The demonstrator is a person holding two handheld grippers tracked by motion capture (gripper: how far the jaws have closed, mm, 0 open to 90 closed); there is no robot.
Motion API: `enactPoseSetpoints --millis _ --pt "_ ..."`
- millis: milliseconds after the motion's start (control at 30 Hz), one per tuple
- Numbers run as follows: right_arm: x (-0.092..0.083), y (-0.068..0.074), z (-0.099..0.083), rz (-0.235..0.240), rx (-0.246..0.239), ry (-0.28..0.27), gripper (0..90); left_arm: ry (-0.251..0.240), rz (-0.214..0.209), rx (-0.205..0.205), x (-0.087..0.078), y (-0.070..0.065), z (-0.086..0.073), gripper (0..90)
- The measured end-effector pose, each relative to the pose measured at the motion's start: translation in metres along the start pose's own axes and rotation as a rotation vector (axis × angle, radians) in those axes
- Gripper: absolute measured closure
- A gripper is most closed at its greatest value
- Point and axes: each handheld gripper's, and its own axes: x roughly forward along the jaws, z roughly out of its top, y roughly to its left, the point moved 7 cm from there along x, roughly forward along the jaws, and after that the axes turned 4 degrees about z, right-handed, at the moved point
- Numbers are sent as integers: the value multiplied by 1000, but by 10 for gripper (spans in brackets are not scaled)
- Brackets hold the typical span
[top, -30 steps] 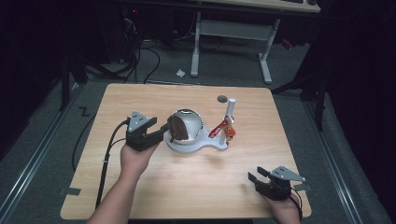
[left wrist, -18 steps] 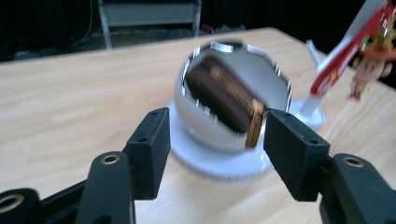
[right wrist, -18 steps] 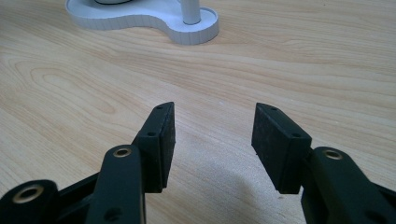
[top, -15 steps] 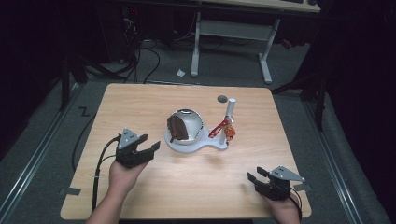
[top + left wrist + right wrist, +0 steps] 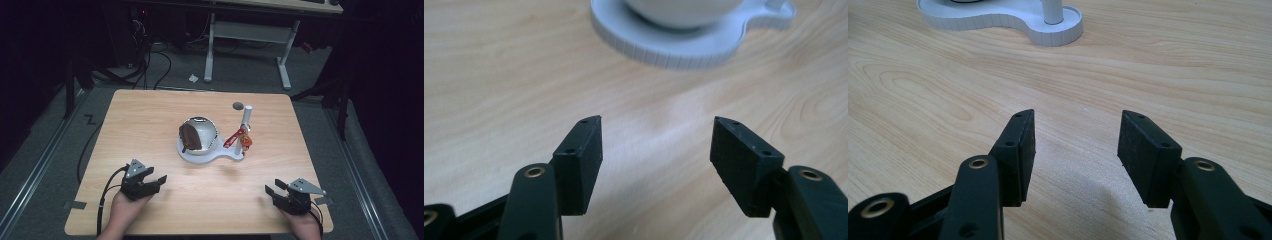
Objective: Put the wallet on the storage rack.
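Both tongs sit low near the tabletop's (image 5: 150, 115) near edge, and neither holds anything. The left tongs (image 5: 159, 181) are by the near left corner, their jaws spread wide after just opening further, with only bare wood between them in the left gripper view. The right tongs (image 5: 272, 192) are by the near right corner, jaws likewise apart and empty.

The work looks finished, or at least paused: the shiny dome-shaped bowl (image 5: 199, 136) rests tilted on its white stand (image 5: 210, 155) around the middle of the tabletop, well apart from both hands, and nothing is being reached for. If any step is left, the pictures give no sign of it.

The bowl is bright metal, with a dark brown patch or piece showing on its left face; what that is I cannot tell. The stand is a white keyhole-shaped base with a ribbed rim and a white upright post (image 5: 246, 122) at its right end. A red lever or clip (image 5: 235, 137) hangs from the post beside the bowl. A small dark disc (image 5: 238, 105) lies behind the post, toward the far edge.
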Motion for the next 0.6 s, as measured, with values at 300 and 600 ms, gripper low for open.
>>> enactPoseSetpoints --millis 300,600 --pt "-1 1 0 2 10 -8 497 -27 5 -19 -29 5 -35 386" --pt "0 -3 1 -23 26 -5 497 -15 -10 -27 -29 8 -36 385"
